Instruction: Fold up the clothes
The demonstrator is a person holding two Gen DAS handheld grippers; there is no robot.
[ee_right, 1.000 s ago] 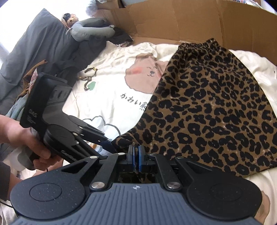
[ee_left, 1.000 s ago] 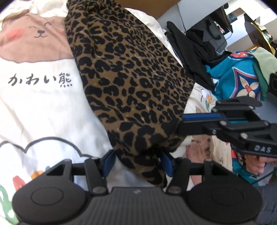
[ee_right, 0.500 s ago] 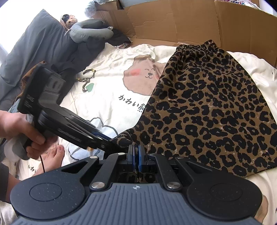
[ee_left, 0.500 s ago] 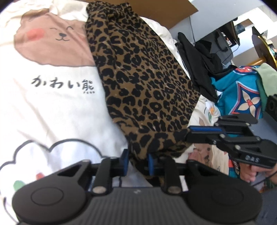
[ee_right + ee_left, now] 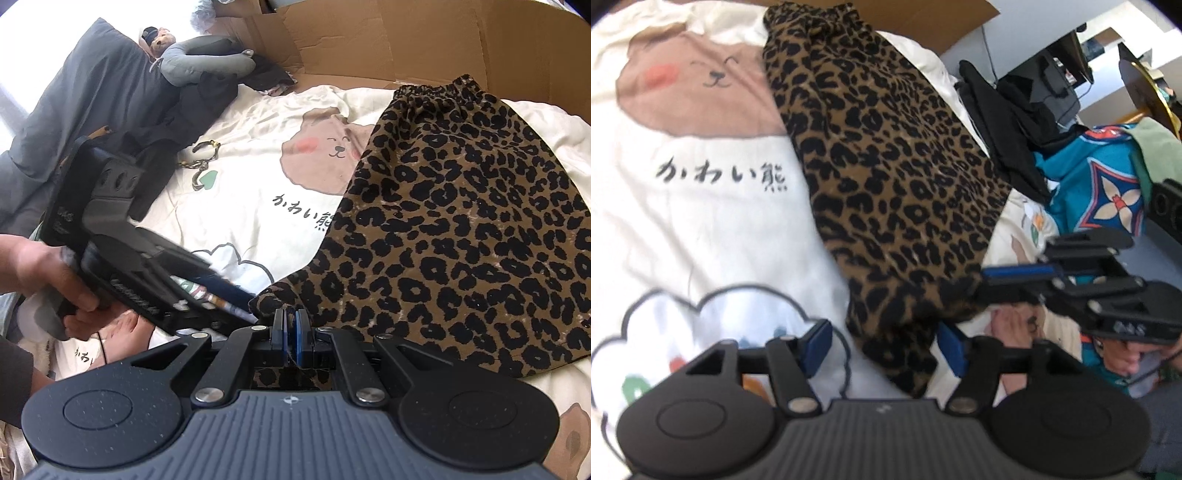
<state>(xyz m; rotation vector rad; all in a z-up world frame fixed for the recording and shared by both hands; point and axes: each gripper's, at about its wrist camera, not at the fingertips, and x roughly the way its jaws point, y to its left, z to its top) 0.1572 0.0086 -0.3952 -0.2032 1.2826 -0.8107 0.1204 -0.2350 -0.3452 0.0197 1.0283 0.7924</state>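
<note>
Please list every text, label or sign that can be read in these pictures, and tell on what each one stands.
"かわい熊": black writing on the cream bedsheet, below the printed bear.
"DAS": raised letters on the right gripper body, blurred, uncertain.
Raised letters on the left gripper body: too blurred to read.
Leopard-print skirt: no text.

Left gripper (image 5: 882, 345) angled down, jaws just reopened and apart, pads pressing nothing; right gripper (image 5: 290, 326) angled down, fingers (image 5: 302, 334) closed tight on cloth (image 5: 461, 229).

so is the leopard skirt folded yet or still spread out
Spread flat: the leopard skirt lies full length on the bedsheet, waistband far, hem corner in the right gripper.
</note>
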